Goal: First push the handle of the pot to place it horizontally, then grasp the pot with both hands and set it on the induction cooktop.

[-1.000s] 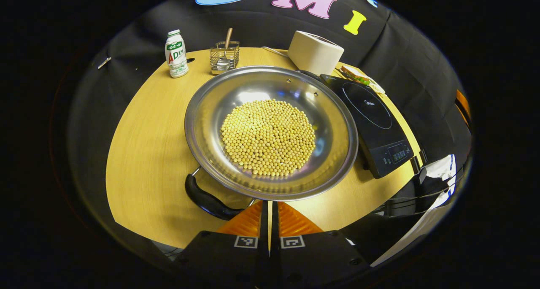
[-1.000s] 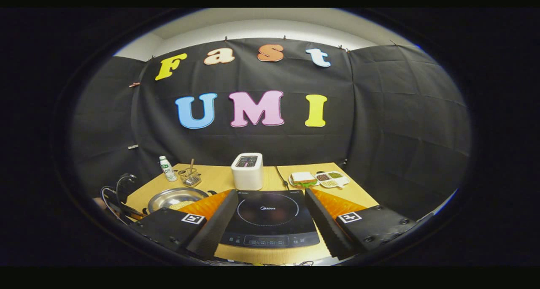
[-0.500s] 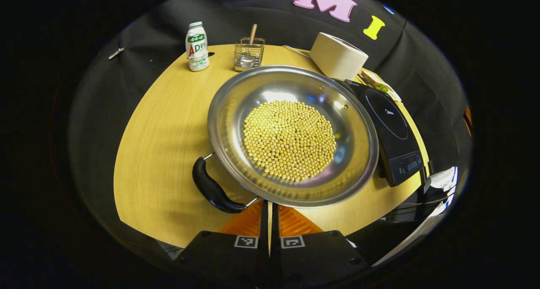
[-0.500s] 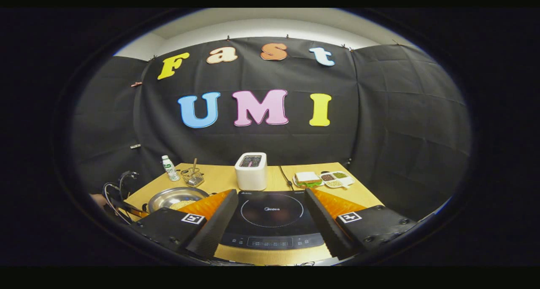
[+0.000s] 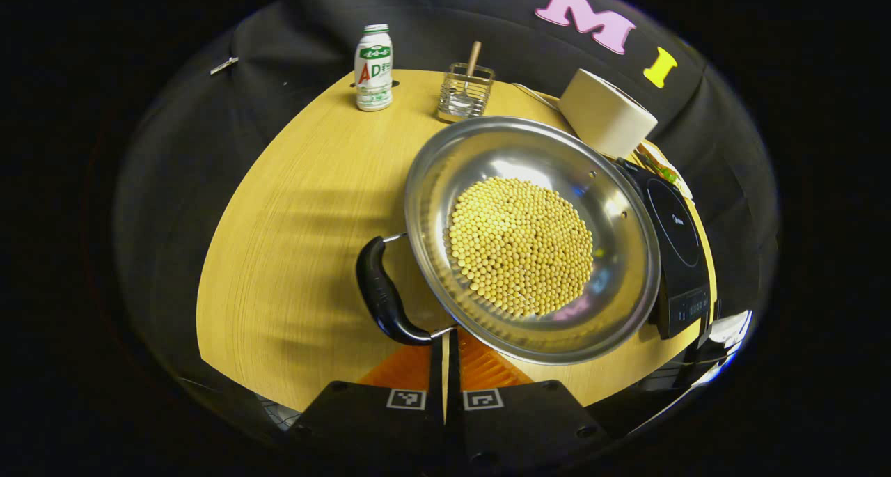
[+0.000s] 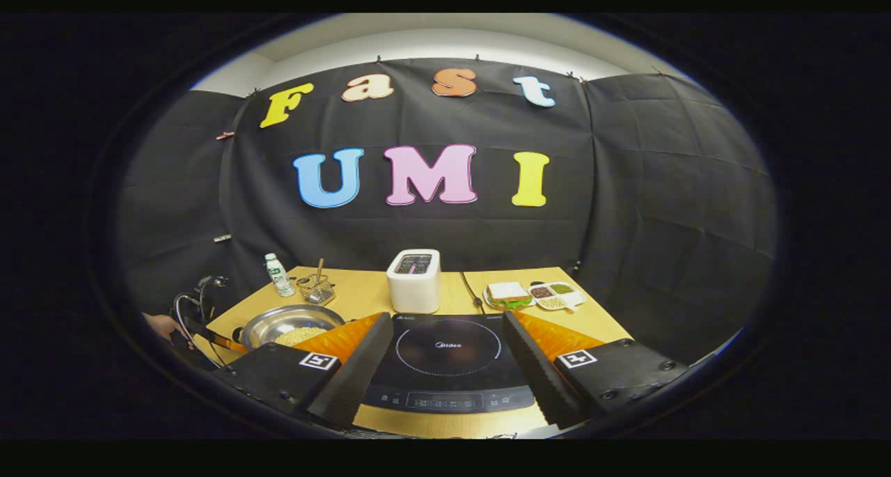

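So the wide shiny steel pot (image 5: 532,237) heaped with pale yellow soybeans (image 5: 521,246) sits on the light wooden worktop (image 5: 306,219), just left of the flat black induction cooktop (image 5: 672,237) and not on it. Its curved black handle (image 5: 381,294) sticks out on the near-left side of the rim. The left gripper (image 5: 445,348) has its orange fingers (image 5: 480,362) pressed together with pretty much no gap, nothing between them, tips right at the near end of that handle where the wire bracket meets the pot; can't tell if they're actually touching it. In the right gripper view, the right gripper (image 6: 442,348) is wide open and empty, fingers (image 6: 351,341) spread either side of the cooktop (image 6: 445,355), with the pot (image 6: 289,324) off to the left. Further back there's a white drink bottle (image 5: 374,67), a small wire basket with a wooden-handled utensil (image 5: 465,90), and a cream toaster (image 5: 607,113).
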The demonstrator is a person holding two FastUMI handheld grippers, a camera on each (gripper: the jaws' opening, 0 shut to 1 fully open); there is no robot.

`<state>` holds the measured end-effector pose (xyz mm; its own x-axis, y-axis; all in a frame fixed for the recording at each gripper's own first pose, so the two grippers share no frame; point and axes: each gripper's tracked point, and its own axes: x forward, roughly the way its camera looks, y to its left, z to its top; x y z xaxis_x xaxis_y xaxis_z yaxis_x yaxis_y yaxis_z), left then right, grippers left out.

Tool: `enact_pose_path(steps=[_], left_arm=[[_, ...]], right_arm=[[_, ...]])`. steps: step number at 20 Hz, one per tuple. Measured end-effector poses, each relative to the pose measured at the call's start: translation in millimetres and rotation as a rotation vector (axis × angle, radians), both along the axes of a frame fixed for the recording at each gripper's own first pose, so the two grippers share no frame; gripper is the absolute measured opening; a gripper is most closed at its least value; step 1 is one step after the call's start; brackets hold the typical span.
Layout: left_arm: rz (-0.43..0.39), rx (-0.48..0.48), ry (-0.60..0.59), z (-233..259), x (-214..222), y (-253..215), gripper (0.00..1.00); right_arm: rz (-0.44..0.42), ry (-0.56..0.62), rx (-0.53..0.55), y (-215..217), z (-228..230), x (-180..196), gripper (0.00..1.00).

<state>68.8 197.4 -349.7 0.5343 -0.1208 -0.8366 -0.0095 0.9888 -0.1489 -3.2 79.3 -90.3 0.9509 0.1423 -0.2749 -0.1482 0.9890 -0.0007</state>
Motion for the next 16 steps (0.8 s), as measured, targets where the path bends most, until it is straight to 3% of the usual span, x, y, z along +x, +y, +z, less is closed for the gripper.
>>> enact_pose_path(steps=[8, 16], left_arm=[[0.067, -0.001, -0.009, 6.7, 28.3, 26.7, 0.05], [0.082, 0.048, -0.024, 10.3, 63.9, 52.7, 0.05]], right_arm=[[-0.007, 0.010, -0.008, 1.6, -2.4, 0.6, 0.98], [-0.029, 0.032, 0.002, 1.9, -8.3, 4.1, 0.98]])
